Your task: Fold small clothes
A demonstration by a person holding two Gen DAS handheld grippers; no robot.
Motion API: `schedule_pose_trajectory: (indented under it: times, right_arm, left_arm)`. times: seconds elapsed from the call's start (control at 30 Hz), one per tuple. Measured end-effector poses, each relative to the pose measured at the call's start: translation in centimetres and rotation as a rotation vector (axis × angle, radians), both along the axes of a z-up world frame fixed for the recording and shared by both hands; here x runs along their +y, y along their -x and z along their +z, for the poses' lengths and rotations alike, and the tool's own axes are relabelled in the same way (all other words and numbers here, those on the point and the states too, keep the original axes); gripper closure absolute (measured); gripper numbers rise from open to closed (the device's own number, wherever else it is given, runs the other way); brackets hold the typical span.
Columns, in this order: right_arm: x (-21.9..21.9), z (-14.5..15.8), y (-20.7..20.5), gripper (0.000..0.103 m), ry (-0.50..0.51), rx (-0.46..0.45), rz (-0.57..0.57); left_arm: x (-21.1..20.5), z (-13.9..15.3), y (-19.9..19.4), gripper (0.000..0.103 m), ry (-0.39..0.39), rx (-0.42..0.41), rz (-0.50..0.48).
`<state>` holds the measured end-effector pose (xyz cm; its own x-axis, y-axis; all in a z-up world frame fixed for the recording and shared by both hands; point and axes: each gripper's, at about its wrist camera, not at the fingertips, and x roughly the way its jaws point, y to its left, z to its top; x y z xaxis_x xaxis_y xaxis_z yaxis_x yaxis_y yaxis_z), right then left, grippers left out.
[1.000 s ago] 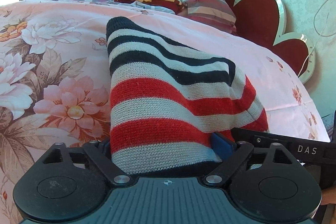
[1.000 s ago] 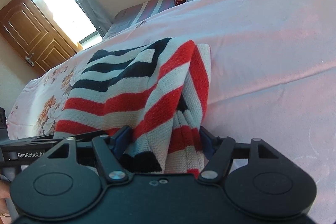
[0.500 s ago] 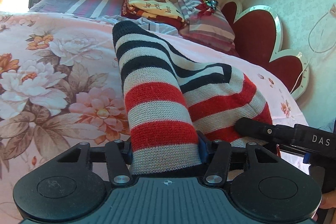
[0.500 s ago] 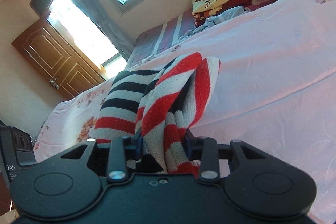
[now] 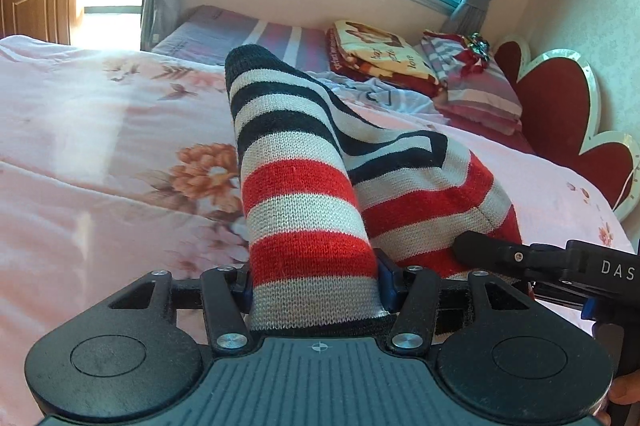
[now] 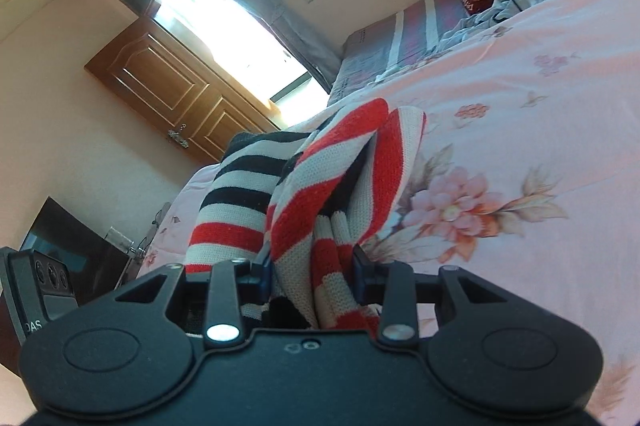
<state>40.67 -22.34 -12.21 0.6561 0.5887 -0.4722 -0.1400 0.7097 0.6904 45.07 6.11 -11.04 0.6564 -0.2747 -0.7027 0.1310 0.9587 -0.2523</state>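
Both grippers have closed and lifted the soft, light striped knit sweater (image 5: 304, 194): left gripper (image 5: 316, 286) and right gripper (image 6: 312, 274) pinch bunched edges at lower centre; limp knit, best held by edges

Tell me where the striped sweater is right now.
The striped sweater is clamped in both tools, left tool and right tool, over the pink floral bedspread.

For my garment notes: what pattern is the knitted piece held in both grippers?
Knitted piece: red, black and off-white horizontal stripes, clearest in the left wrist view.
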Motion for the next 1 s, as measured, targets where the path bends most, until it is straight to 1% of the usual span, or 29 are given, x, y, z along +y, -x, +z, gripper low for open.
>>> schedule_pose_trajectory:
  times: [0.07, 0.2, 0.3, 0.43, 0.47, 0.53, 0.57, 0.6, 0.63, 0.67, 0.7, 0.73, 0.77, 0.8, 0.83, 0.9, 0.93, 1.0]
  right_arm:
    - [3.0, -0.2, -0.7, 0.067, -0.012, 0.001, 0.0]
    - [8.9, -0.7, -2.4, 0.067, -0.014, -0.001, -0.02]
    - [13.4, -1.6, -4.2, 0.067, -0.011, 0.003, -0.04]
    - [17.9, -2.9, -6.5, 0.068, 0.023, -0.001, -0.06]
    - [18.9, -3.4, -7.0, 0.068, 0.028, 0.01, -0.068]
    - [20.0, -4.4, -8.1, 0.068, 0.059, 0.038, -0.085]
    - [20.3, -5.0, -8.4, 0.068, 0.078, 0.051, -0.091]
    - [20.6, -5.5, -8.5, 0.068, 0.103, 0.058, -0.11]
    - [20.9, -6.2, -8.5, 0.066, 0.122, 0.068, -0.128]
    - [20.7, -6.8, -8.7, 0.065, 0.124, 0.082, -0.136]
    - [20.7, -7.2, -8.6, 0.061, 0.134, 0.094, -0.143]
    - [20.8, -7.4, -8.5, 0.058, 0.162, 0.095, -0.145]
    - [21.2, -7.5, -8.2, 0.052, 0.201, 0.083, -0.146]
    - [21.6, -7.4, -8.0, 0.048, 0.235, 0.073, -0.15]
    - [21.9, -7.2, -7.8, 0.045, 0.251, 0.076, -0.162]
    - [21.7, -6.5, -7.5, 0.046, 0.254, 0.087, -0.186]
    - [21.8, -5.7, -7.0, 0.048, 0.274, 0.077, -0.204]
    - [21.9, -3.7, -6.1, 0.051, 0.306, 0.029, -0.224]
  left_arm:
    - [3.2, -0.2, -1.0, 0.049, -0.005, -0.011, 0.003]
    - [10.2, -1.2, -3.9, 0.049, 0.013, -0.009, -0.007]
    - [14.4, -2.1, -6.4, 0.049, -0.008, -0.016, -0.032]
    - [18.5, -4.1, -9.7, 0.049, -0.012, 0.0, -0.063]
    - [19.2, -4.8, -10.2, 0.049, -0.022, 0.002, -0.075]
    - [20.2, -6.6, -11.1, 0.049, -0.019, 0.027, -0.087]
    - [20.7, -7.5, -11.2, 0.042, -0.005, 0.026, -0.095]
    - [21.1, -8.2, -11.2, 0.035, -0.005, 0.006, -0.093]
    - [21.3, -8.7, -11.1, 0.018, -0.02, -0.013, -0.087]
    - [21.5, -9.2, -11.3, 0.003, -0.036, -0.023, -0.077]
    - [21.6, -9.6, -11.4, 0.0, -0.039, -0.023, -0.066]
    - [22.0, -9.9, -11.6, 0.0, -0.012, -0.008, -0.062]
    - [22.3, -10.1, -11.9, 0.0, 0.015, 0.013, -0.053]
    - [22.3, -10.0, -12.0, 0.0, 0.017, 0.021, -0.052]
    - [22.2, -9.6, -11.7, 0.0, 0.002, 0.015, -0.053]
    - [22.4, -8.5, -10.6, 0.0, -0.035, -0.019, -0.034]
    - [22.5, -7.5, -9.7, 0.0, -0.042, -0.051, -0.025]
    - [23.0, -5.6, -7.8, 0.0, -0.048, -0.115, -0.028]
